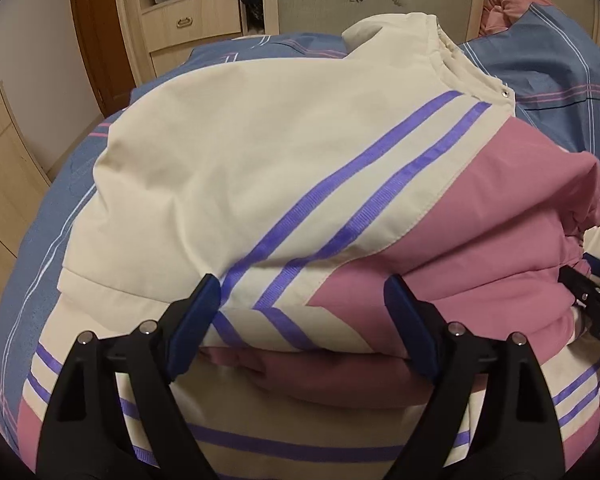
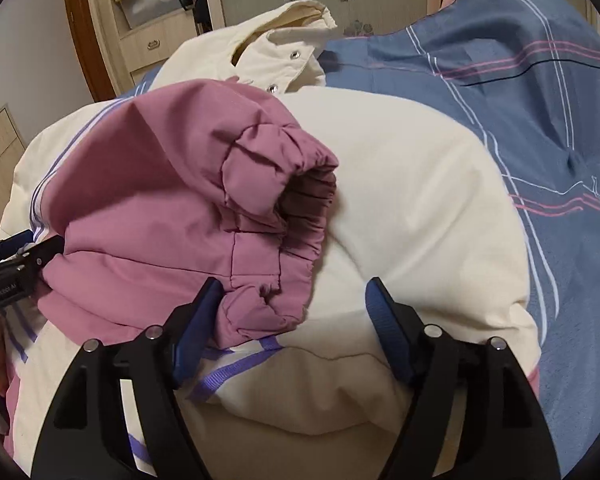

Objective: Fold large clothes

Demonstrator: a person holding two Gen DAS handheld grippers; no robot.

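A padded jacket (image 1: 240,168), cream and pink with purple stripes, lies partly folded on a bed; it also shows in the right wrist view (image 2: 400,200). Its pink sleeve (image 2: 172,208) is laid across the body, cuff (image 2: 300,208) open toward me. My left gripper (image 1: 302,296) is open, its blue pads on either side of the folded near edge of the jacket. My right gripper (image 2: 294,300) is open over the near edge, its left pad (image 2: 196,328) against the pink sleeve end. Each gripper shows at the edge of the other's view: the right (image 1: 592,300), the left (image 2: 16,264).
The bed has a blue sheet (image 2: 500,100) with pink and white lines. A pink pillow (image 1: 512,0) lies at the far right. A light wooden wardrobe with drawers (image 1: 192,24) and a brown door frame (image 1: 88,40) stand behind the bed. Drawers (image 1: 0,184) stand at the left.
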